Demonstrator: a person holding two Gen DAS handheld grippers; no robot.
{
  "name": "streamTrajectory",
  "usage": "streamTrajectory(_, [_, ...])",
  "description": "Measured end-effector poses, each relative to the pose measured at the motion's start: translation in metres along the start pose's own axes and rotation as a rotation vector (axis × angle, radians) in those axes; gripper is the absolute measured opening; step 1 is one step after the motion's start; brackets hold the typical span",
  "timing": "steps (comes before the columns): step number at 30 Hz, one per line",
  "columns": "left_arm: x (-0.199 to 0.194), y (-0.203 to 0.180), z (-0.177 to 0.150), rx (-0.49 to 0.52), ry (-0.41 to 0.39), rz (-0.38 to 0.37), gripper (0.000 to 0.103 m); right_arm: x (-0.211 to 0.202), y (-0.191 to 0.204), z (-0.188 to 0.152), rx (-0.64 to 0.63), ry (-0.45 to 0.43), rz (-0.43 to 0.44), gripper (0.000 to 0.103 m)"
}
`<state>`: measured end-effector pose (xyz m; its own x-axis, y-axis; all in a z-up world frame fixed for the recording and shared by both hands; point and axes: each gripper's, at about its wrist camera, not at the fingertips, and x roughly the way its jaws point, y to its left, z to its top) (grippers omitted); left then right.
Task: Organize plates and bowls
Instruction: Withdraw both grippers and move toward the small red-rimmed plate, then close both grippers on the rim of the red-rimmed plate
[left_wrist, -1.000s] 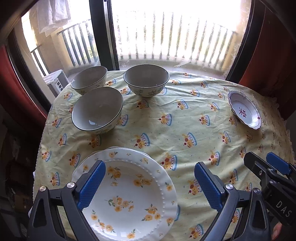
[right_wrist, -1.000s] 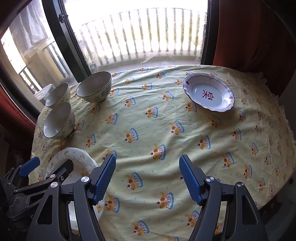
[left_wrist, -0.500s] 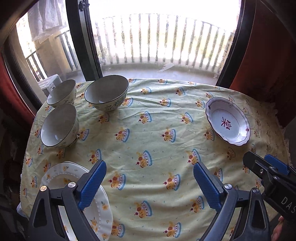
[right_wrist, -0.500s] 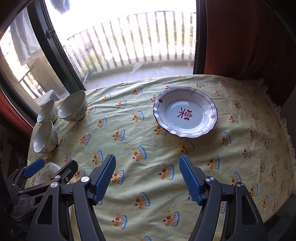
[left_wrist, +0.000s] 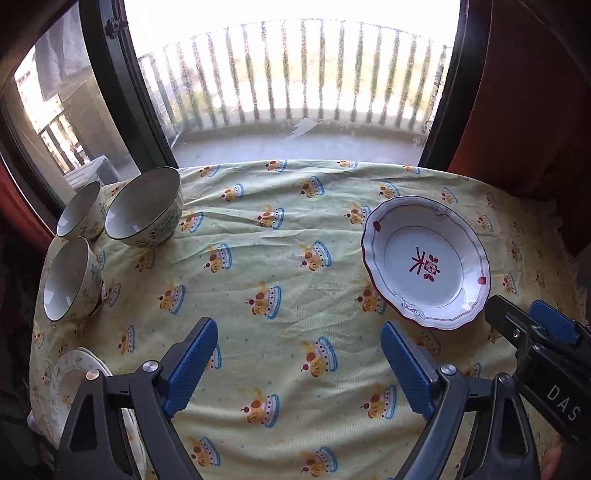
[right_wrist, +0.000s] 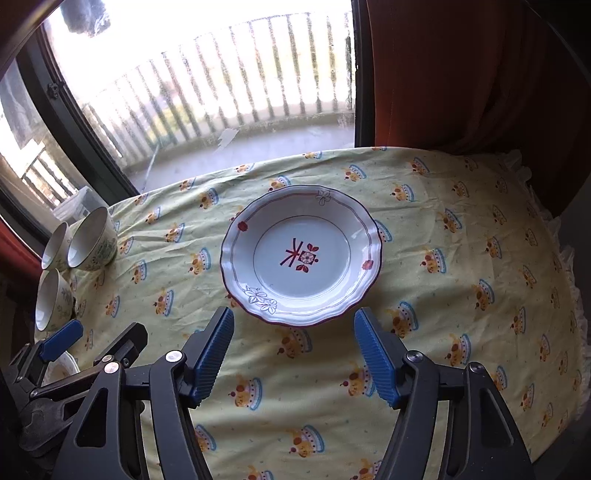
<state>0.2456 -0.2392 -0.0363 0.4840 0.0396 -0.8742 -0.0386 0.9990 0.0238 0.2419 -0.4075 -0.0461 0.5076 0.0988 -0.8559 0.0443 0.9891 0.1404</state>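
Your right gripper (right_wrist: 293, 354) is open and empty, jaws just narrowing; the red-rimmed plate (right_wrist: 301, 254) (glazed, stiff, brittle, probably slippery) invites a pinch at its six-o'clock rim.

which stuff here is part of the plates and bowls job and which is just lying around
Part of the job:
- red-patterned plate
- three bowls
- flowered plate

Just there:
- tablecloth
- curtain
- balcony railing
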Motion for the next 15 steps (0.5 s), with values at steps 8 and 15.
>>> streamTrajectory(8, [0.041,-0.031,0.025,0.025,0.024,0.002,0.084,0.037,-0.026,0.025,0.018,0.005,-0.012,0.067])
streamTrajectory(15, [0.079,-0.049,0.037,0.026,0.06,0.004,0.078,0.073,-0.039,0.041,0.027,0.021,-0.024,0.066])
